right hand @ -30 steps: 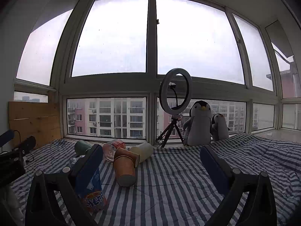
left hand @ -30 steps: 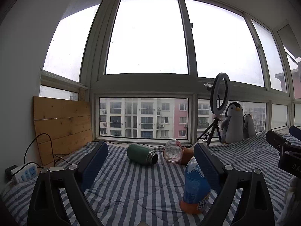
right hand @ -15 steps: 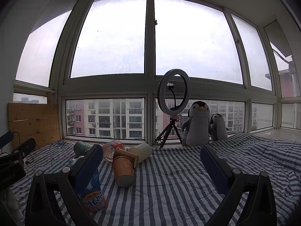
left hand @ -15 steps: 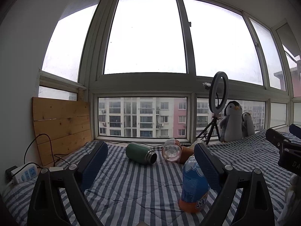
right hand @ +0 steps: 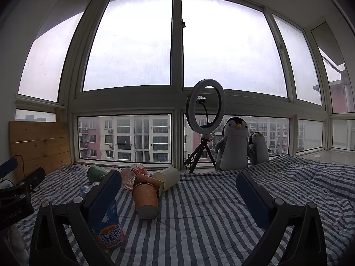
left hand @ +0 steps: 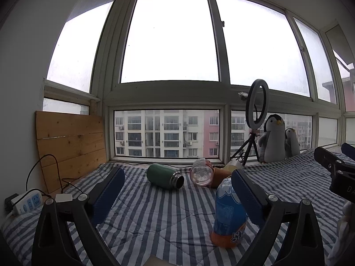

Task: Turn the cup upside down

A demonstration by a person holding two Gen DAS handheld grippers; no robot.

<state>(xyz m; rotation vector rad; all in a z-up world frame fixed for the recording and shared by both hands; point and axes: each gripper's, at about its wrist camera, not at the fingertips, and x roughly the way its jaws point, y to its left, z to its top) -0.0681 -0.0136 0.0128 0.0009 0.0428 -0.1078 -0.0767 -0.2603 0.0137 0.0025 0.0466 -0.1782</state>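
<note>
1. Cup (right hand: pixel 146 199): orange paper cup lying on its side on the striped blanket (right hand: pixel 210 217), its closed base facing the right wrist camera; a second orange cup (right hand: pixel 148 181) lies touching it just behind.
2. Same cluster, by the window: cream cup (right hand: pixel 167 177), clear pink tumbler (left hand: pixel 201 173) and green flask (left hand: pixel 164 176), all on their sides.
3. Blue soda bottle (left hand: pixel 228 215) stands inverted, nearer than the cups.
4. Left gripper (left hand: pixel 176 190): jaws spread wide, nothing between them; the bottle shows just beside its right finger.
5. Right gripper (right hand: pixel 178 196): jaws wide apart, empty, well short of the cups.
6. Ring light on tripod (right hand: pixel 205 110) and two plush penguins (right hand: pixel 234 144) stand at the sill.
</note>
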